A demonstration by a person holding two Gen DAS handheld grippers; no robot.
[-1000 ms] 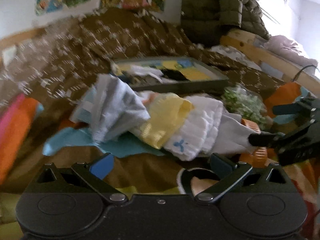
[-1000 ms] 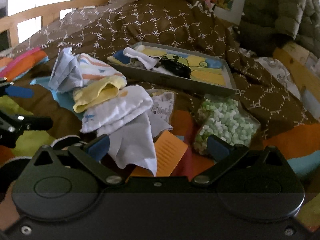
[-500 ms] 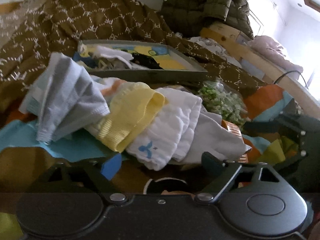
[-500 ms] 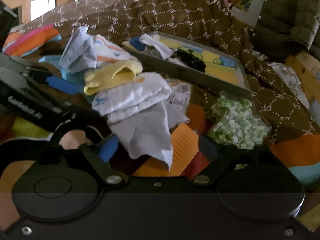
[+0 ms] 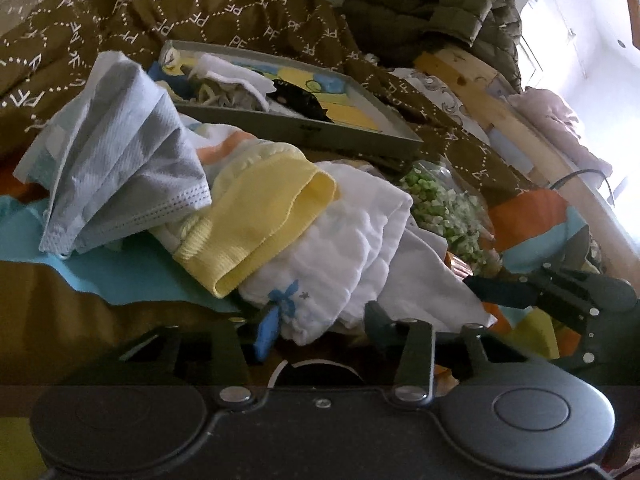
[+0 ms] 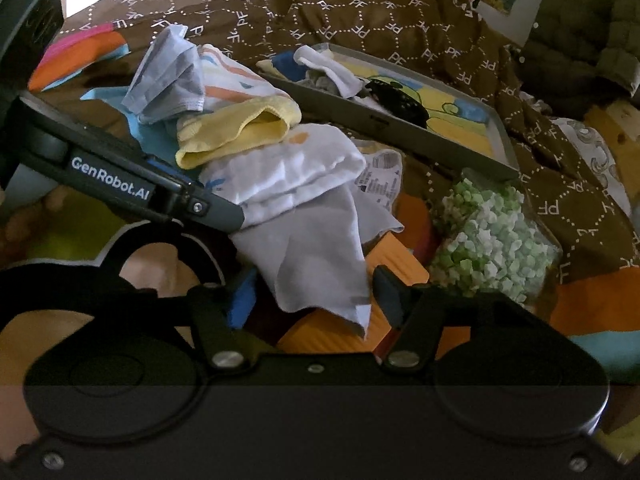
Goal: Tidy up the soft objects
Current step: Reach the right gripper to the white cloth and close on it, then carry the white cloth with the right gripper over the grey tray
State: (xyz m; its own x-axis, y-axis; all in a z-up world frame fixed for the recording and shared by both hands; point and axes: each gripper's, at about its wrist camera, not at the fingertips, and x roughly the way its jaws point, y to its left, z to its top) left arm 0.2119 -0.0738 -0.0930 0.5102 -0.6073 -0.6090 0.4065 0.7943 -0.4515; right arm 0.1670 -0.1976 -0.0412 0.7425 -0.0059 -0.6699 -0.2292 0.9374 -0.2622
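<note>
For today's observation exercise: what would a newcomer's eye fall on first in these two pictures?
Probably the heap of small cloths mid-bed, with a yellow cloth lying over a white cloth. Behind it sits a grey tray holding more pieces, with a bag of green and white bits nearby on the brown patterned blanket.

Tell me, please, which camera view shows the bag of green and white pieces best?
The right wrist view shows the bag of green and white pieces best: nearly the whole bag is visible, close and unobstructed beside the grey tray. The left wrist view shows only part of it, behind the white cloth.
</note>
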